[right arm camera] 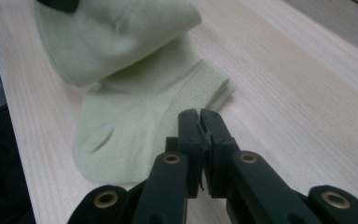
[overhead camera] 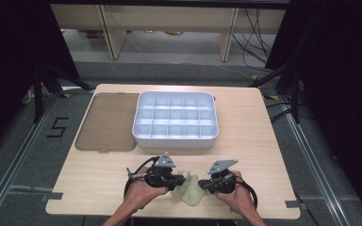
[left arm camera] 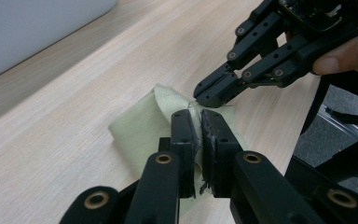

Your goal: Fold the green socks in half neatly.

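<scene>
Apparently mid-fold: left gripper [left arm camera: 199, 122] clamps a raised fold of the pale-green sock [right arm camera: 135, 116] at table's near edge, w/ right gripper [right arm camera: 200, 122] closed, seemingly on sock's ribbed cuff, likely to steady it.

Both hands hold tongs low, tips facing: left tongs [left arm camera: 199, 122] clamp cloth [left arm camera: 140, 126]; right tongs [right arm camera: 200, 122] have jaws closed together.

The high view looks forward and down over the light wooden table [overhead camera: 245, 127]; both gripper views sit close, sharing the pale green cloth [left arm camera: 137, 126].
</scene>
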The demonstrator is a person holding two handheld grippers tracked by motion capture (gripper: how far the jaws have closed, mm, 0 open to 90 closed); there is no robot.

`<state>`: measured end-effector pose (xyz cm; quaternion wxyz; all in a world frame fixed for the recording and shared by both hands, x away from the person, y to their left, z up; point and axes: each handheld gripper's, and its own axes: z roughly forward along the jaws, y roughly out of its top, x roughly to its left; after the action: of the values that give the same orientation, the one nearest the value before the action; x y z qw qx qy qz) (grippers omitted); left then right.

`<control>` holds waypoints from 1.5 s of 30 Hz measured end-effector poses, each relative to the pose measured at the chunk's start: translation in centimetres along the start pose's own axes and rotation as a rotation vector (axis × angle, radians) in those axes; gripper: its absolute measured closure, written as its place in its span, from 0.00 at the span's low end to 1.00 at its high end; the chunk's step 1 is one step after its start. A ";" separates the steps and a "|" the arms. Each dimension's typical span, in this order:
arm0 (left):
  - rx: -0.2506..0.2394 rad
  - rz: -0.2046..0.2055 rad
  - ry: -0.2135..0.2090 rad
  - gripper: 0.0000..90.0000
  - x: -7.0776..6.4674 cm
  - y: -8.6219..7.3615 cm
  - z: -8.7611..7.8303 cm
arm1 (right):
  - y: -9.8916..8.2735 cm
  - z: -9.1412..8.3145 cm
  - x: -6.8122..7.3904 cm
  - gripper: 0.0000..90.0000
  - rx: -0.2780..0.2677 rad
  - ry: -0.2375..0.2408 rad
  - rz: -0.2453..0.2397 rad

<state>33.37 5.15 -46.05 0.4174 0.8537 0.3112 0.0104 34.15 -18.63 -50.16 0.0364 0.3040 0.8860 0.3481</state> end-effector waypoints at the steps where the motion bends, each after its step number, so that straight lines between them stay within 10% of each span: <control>1: 0.006 0.008 -0.001 0.92 0.0 0.1 0.2 | 0.0 0.1 0.0 0.97 0.000 -0.006 -0.007; 19: 0.046 0.030 -0.033 0.89 -1.0 0.2 3.1 | -0.3 -2.5 -1.4 0.97 -0.095 -0.034 0.040; 33: -0.007 -0.006 -0.109 0.62 -0.7 0.5 2.9 | -0.5 -3.3 -1.7 0.96 -0.109 -0.036 0.060; 41: -0.043 0.008 -0.046 0.70 1.2 -0.2 0.8 | -0.2 -4.1 -1.2 0.95 -0.134 -0.045 0.047; 45: 0.015 0.069 -0.009 0.83 2.0 -1.5 1.0 | 0.0 -4.2 -0.8 0.95 -0.141 -0.038 0.039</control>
<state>34.44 6.19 -48.28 0.4119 0.8670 0.2797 0.0189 33.57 -21.59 -47.11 0.0678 0.3242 0.8524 0.4047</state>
